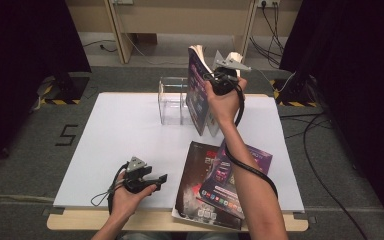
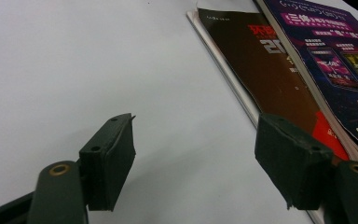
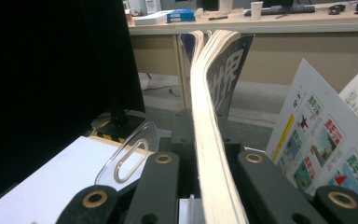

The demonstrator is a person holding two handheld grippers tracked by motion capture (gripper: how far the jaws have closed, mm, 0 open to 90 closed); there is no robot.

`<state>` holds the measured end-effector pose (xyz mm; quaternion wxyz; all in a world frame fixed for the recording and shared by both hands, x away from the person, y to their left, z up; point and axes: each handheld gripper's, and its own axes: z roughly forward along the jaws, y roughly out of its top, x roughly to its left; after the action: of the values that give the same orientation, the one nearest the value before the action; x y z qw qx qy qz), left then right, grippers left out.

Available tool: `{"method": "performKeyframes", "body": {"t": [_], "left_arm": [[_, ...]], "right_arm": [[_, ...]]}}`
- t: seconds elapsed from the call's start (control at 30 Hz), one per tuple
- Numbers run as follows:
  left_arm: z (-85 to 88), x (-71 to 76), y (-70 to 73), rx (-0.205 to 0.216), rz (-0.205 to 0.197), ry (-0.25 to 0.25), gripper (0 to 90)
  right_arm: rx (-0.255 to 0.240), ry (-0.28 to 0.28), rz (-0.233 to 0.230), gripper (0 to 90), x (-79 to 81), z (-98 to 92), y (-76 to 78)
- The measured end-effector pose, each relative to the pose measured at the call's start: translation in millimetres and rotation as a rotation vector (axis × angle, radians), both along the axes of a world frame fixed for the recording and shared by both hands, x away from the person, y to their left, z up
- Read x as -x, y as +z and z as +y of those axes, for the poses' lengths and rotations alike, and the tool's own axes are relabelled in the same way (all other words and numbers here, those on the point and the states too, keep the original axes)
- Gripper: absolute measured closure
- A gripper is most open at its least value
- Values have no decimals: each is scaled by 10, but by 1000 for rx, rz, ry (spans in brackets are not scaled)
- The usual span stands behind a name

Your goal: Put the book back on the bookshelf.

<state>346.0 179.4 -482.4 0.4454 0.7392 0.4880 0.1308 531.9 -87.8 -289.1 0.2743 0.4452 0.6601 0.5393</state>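
Purple-covered magazine held upright at the far middle of the white table, beside the clear acrylic rack, pinched between the right gripper jaws (page edges running up between them), left gripper spread wide and holding nothing, near the stacked magazines.

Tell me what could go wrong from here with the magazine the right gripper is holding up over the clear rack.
1. The right gripper pinches the magazine near one edge only; in the right gripper view its pages fan apart, so it may sag or slip.
2. The clear rack looks light and already holds a booklet; a misaimed drop could catch a divider or tip it.
3. The left gripper rests open, far from the rack, so nothing steadies it.
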Motion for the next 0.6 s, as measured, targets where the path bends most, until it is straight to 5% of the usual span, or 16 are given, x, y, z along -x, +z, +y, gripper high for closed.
{"method": "performKeyframes", "body": {"t": [0.6], "left_arm": [[18,-6,1,1,0,1,277]], "right_arm": [[-2,-81,-15,830,-253,83,-153]]}}
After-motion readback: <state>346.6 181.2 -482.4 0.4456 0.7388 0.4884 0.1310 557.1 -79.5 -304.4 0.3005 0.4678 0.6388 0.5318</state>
